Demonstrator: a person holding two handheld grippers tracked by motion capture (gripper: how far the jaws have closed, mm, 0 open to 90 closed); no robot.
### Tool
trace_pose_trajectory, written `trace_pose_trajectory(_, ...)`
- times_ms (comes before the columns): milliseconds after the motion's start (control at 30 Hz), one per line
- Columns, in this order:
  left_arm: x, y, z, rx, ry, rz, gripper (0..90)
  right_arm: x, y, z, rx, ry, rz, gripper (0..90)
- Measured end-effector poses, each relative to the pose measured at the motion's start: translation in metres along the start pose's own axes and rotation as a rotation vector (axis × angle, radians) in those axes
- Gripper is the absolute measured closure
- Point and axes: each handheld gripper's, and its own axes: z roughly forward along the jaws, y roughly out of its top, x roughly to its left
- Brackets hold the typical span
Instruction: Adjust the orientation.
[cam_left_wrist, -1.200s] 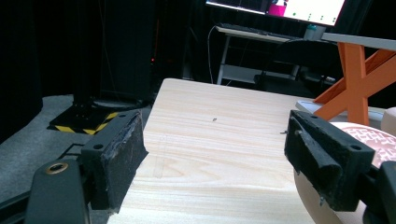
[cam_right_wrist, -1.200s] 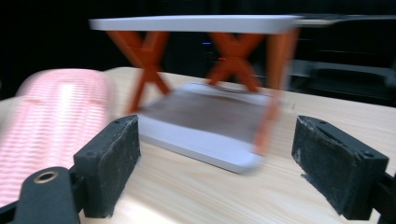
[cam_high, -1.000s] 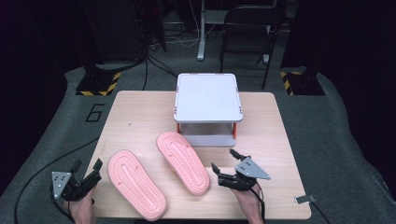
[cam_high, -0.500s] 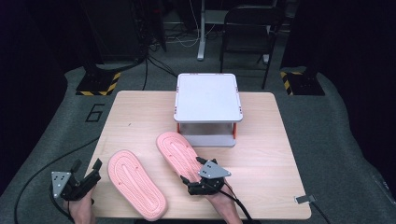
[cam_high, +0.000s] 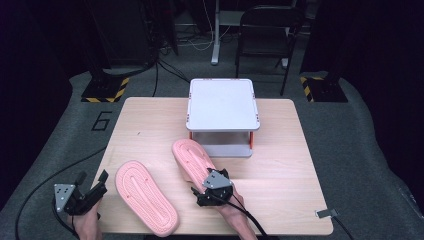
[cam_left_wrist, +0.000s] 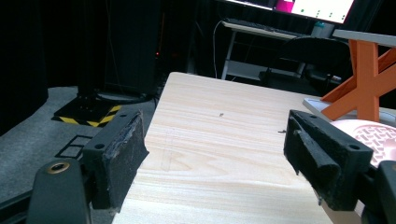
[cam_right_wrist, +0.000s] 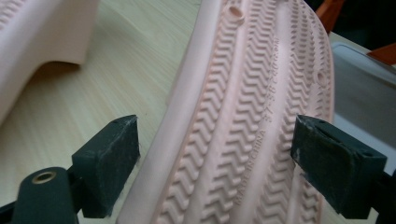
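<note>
1. Right gripper (cam_high: 206, 192) sat low over the near end of the right slipper (cam_high: 192, 157), jaws spread wide. In the right gripper view the slipper (cam_right_wrist: 252, 116) lay sole-up between the two pads, zigzag tread facing the camera; one jaw stood off the slipper's left edge above the wood, the other over its right edge. Contact could not be told.
2. Left gripper (cam_high: 92, 187) hovered at the near left corner of the table (cam_high: 280, 165), jaws open with nothing between them. The left gripper view looked along bare table (cam_left_wrist: 219, 140) between the pads.
3. Left slipper (cam_high: 146, 196) lay sole-up on the near-left part of the table, angled, just beside the right slipper but apart from it, between the two grippers.
4. Right slipper's far end reached close to the front of the white stand (cam_high: 221, 102).
5. White stand stood at mid-table toward the far edge, on orange legs (cam_left_wrist: 369, 74), with a lower shelf under the top plate.
6. Black chair (cam_high: 265, 25) stood on the floor beyond the table.
</note>
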Motion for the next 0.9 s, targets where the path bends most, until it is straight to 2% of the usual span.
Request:
trace_pose_trajectory(67, 0.0, 0.0, 0.0, -0.002, 0.002, 0.001, 20.4, -0.006, -0.001, 0.0, -0.001, 0.027, 0.022, 14.3)
trace_pose_trajectory(167, 0.002, 0.0, -0.001, 0.004, 0.005, 0.005, 20.4, -0.016, -0.003, -0.001, 0.025, 0.013, 0.031, 14.2)
trace_pose_trajectory(200, 0.001, 0.0, -0.001, 0.003, 0.008, -0.007, 20.4, -0.019, -0.004, -0.002, 0.026, 0.012, 0.038, 14.9)
trace_pose_trajectory(267, 0.002, 0.0, 0.0, -0.005, 0.007, -0.006, 20.5, -0.026, -0.006, -0.005, 0.03, -0.022, 0.059, 17.3)
trace_pose_trajectory(333, 0.002, 0.0, 0.0, -0.005, 0.007, -0.009, 20.5, -0.032, -0.008, -0.01, 0.018, -0.044, 0.085, 28.1)
trace_pose_trajectory(400, 0.002, 0.0, 0.0, -0.004, 0.007, -0.01, 20.5, -0.036, -0.011, -0.013, 0.037, -0.088, 0.073, 36.6)
trace_pose_trajectory(500, 0.002, 0.0, -0.001, -0.005, 0.008, -0.008, 20.6, -0.041, -0.017, -0.013, 0.037, -0.085, 0.064, 49.0)
trace_pose_trajectory(533, 0.002, 0.0, -0.001, -0.004, 0.009, -0.008, 20.7, -0.042, -0.018, -0.013, 0.04, -0.078, 0.067, 56.4)
trace_pose_trajectory(700, 0.003, 0.0, -0.001, 0.003, 0.007, -0.012, 20.8, -0.043, -0.024, -0.023, 0.009, -0.078, 0.098, 60.2)
trace_pose_trajectory(833, 0.005, 0.0, -0.002, 0.005, 0.013, -0.01, 20.9, -0.037, -0.033, -0.046, -0.009, -0.075, 0.097, 60.5)
trace_pose_trajectory(900, 0.005, 0.0, -0.002, 0.001, 0.011, -0.013, 20.9, -0.033, -0.042, -0.064, -0.018, -0.085, 0.138, 60.5)
